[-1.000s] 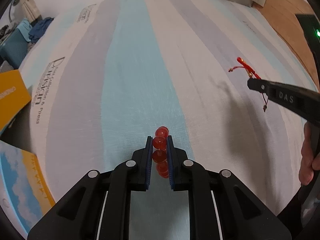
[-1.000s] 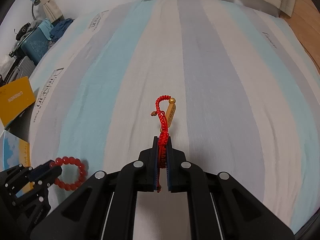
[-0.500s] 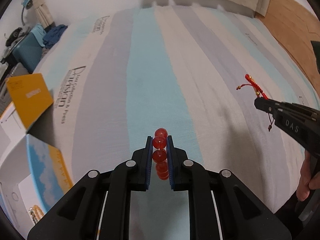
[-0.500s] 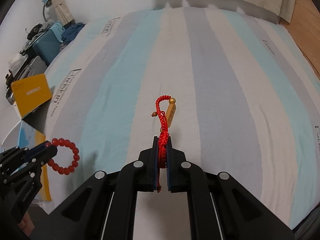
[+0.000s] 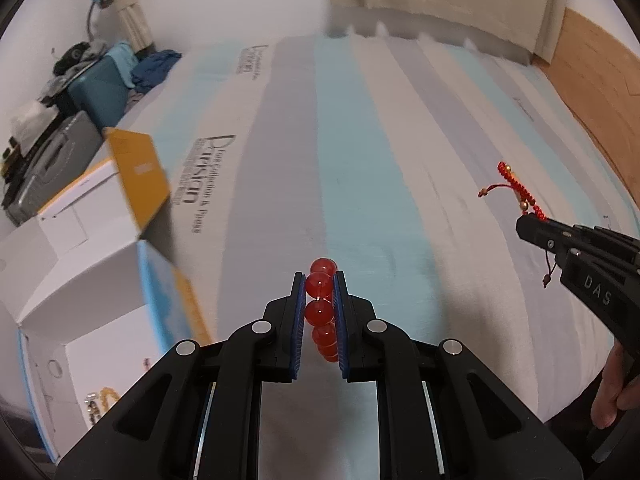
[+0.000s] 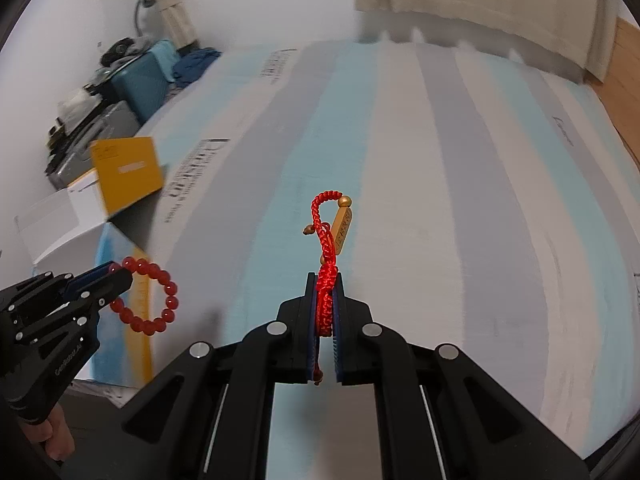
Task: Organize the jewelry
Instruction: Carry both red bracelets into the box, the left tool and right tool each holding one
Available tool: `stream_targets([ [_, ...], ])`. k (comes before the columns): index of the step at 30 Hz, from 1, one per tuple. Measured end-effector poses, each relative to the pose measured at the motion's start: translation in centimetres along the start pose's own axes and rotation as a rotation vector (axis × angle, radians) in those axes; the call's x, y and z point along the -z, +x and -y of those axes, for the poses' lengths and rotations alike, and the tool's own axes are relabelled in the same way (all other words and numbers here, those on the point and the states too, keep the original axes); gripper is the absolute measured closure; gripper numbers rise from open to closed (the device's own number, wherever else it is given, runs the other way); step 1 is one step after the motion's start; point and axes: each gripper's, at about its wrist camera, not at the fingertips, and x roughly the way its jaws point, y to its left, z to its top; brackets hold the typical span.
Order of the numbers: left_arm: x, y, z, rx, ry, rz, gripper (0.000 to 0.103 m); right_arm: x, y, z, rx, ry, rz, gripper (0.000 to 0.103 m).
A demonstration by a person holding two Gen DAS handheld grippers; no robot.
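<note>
Jewelry: red bead bracelet [image 5: 320,300] clamped in left hand-held gripper [image 5: 319,280] | red cord bracelet [image 6: 326,280] clamped in right hand-held gripper [image 6: 324,284] | both above bed [image 5: 380,140] | open white box [image 5: 80,280] at left | neither stowed yet

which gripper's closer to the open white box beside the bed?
Left. The left gripper, holding the red bead bracelet, hangs just beside the white box; the right gripper is over the mattress, farther off.
</note>
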Motion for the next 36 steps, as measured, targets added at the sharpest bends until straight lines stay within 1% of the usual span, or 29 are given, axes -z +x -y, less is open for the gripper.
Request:
stream_targets([
  [4, 0.4, -2.0, -3.2, -0.023, -0.028, 0.020, 0.090, -0.3, -1.0, -3.4, -0.027, -0.034, 0.014, 0.097],
  [13, 2.9, -6.1, -11.9, -0.100, -0.117, 0.047, 0.090, -0.4, -2.8, -13.4, -0.117, -0.142, 0.044, 0.098],
  [18, 5.1, -7.9, -17.1, -0.142, -0.178, 0.050, 0.090, 0.4, -3.0, -19.6, -0.172, -0.211, 0.043, 0.098],
  [22, 6.8, -8.8, -20.8, -0.164, -0.229, 0.038, 0.090, 1.4, -2.9, -23.7, -0.227, -0.256, 0.031, 0.098],
  [24, 7.7, -9.2, -22.5, -0.180, -0.248, 0.035, 0.090, 2.0, -2.5, -26.1, -0.245, -0.283, 0.017, 0.098],
  [28, 9.7, -9.2, -25.8, -0.198, -0.295, 0.012, 0.090, 2.9, -1.3, -29.3, -0.278, -0.313, -0.022, 0.098],
  [32, 12.1, -8.1, -28.1, -0.209, -0.320, -0.040, 0.090, 4.2, 0.4, -32.1, -0.290, -0.348, -0.076, 0.098],
  [36, 14.2, -6.3, -30.2, -0.211, -0.355, -0.103, 0.090, 5.8, 2.8, -34.1, -0.272, -0.377, -0.154, 0.098],
])
